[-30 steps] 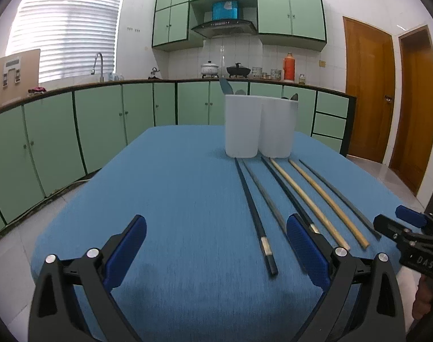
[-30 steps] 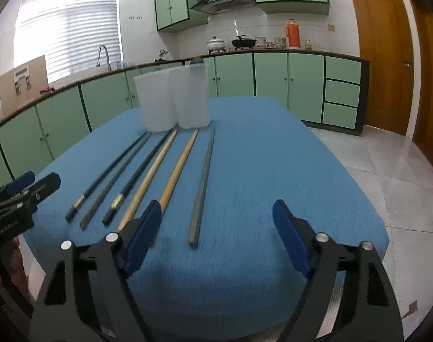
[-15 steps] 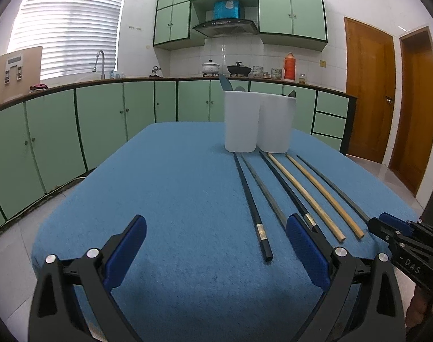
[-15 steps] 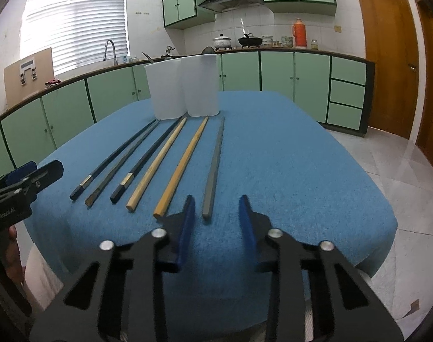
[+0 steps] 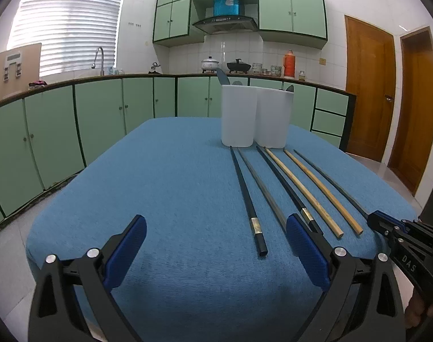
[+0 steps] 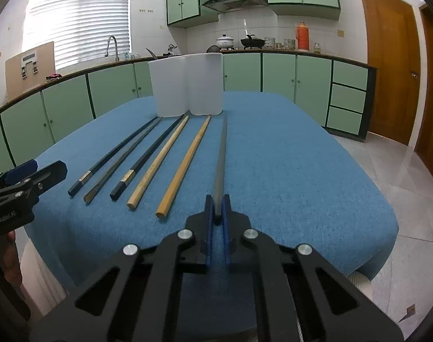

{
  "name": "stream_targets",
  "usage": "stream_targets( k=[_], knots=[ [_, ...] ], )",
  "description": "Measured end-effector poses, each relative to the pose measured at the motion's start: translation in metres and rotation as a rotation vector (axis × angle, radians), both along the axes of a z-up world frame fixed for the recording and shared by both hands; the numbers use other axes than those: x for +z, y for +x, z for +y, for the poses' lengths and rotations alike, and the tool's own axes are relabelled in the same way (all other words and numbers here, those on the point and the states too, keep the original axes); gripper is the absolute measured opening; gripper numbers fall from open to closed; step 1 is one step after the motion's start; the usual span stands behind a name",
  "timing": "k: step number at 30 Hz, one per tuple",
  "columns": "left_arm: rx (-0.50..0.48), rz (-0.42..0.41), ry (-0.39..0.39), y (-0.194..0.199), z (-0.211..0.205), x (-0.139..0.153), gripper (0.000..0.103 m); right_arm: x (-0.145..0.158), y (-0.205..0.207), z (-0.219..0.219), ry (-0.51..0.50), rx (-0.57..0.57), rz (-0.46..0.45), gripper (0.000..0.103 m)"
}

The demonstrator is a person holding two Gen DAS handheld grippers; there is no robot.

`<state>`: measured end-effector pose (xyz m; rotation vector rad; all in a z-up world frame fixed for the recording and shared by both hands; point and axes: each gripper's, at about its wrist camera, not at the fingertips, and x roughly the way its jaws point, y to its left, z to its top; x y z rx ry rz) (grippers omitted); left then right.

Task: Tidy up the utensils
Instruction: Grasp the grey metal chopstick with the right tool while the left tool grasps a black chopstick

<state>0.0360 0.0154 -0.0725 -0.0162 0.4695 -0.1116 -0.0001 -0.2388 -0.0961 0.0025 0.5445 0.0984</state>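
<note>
Since a second ago the right gripper [image 6: 217, 209] has gone from wide apart to clamped, its blue pads pinched on the near end of the grey chopstick [image 6: 221, 154], the rightmost of the row; a second ago that stick lay free between the spread fingers. The left gripper [image 5: 216, 252] has not shifted: jaws wide, nothing between them, hovering over the near edge of the blue tablecloth [image 5: 165, 188]. From the right wrist view, five other chopsticks lie side by side left of the held one, all pointing toward the containers: two pale wooden chopsticks [image 6: 185, 166], then two black chopsticks with metal bands [image 6: 148, 154] with a dull dark-grey chopstick [image 6: 122, 162] lying between that pair. None touches a gripper. At the far ends of the sticks stand two white containers [image 5: 254, 115], touching each other, upright; dark utensil tips show above their rims, kind not readable. Beyond the table, green cabinets [image 5: 102, 114] run along the wall, with a counter carrying pots and an orange flask [image 5: 288, 63]. Wooden doors [image 5: 367, 91] at right.
</note>
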Motion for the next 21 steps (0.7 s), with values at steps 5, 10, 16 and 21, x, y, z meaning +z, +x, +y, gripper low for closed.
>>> stream_targets(
  k=[5, 10, 16, 21],
  knots=[
    [-0.029, 0.021, 0.017, 0.003, -0.006, -0.005, 0.075, 0.0, 0.001, -0.001, 0.012, -0.002, 0.005, 0.005],
    [-0.046, 0.051, 0.01, 0.004, -0.009, -0.011, 0.063, 0.0, 0.001, 0.0, 0.015, -0.002, 0.006, 0.005],
    [-0.065, 0.059, 0.027, 0.003, -0.017, -0.016, 0.053, -0.001, 0.001, 0.0, 0.023, 0.001, 0.007, 0.005],
    [-0.091, 0.056, 0.032, 0.001, -0.024, -0.017, 0.023, -0.002, 0.001, 0.0, 0.03, 0.003, 0.005, 0.005]
  ],
)
